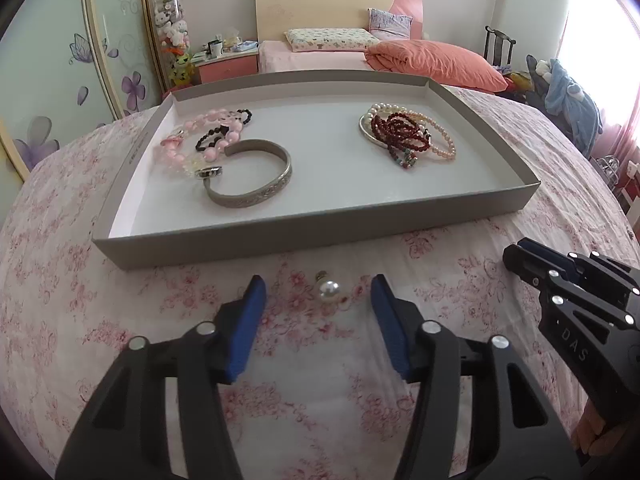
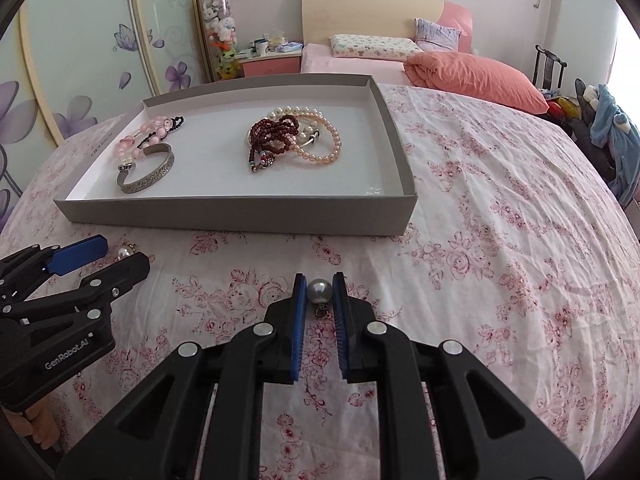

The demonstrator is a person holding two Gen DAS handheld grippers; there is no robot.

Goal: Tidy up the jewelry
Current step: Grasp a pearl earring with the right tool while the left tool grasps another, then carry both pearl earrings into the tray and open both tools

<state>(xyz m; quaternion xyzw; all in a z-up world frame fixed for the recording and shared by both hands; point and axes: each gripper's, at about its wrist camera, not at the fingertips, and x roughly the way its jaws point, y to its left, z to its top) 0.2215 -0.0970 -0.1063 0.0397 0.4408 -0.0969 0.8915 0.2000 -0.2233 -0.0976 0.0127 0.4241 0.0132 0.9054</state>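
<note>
A white pearl earring (image 1: 329, 290) lies on the floral bedspread between the fingers of my open left gripper (image 1: 318, 292); it also shows in the right wrist view (image 2: 125, 254). My right gripper (image 2: 319, 292) is shut on a grey pearl earring (image 2: 319, 291), low over the bedspread. The grey box lid tray (image 1: 304, 230) holds a silver cuff (image 1: 256, 178), pink and black bracelets (image 1: 204, 136), and a pile of red bead and pearl strands (image 1: 404, 132). In the right wrist view the tray (image 2: 240, 218) lies ahead to the left.
The right gripper's body (image 1: 576, 300) is at the right of the left wrist view; the left gripper (image 2: 80, 276) is at the left of the right wrist view. A second bed with an orange duvet (image 1: 432, 62) and a nightstand (image 1: 228, 64) stand behind.
</note>
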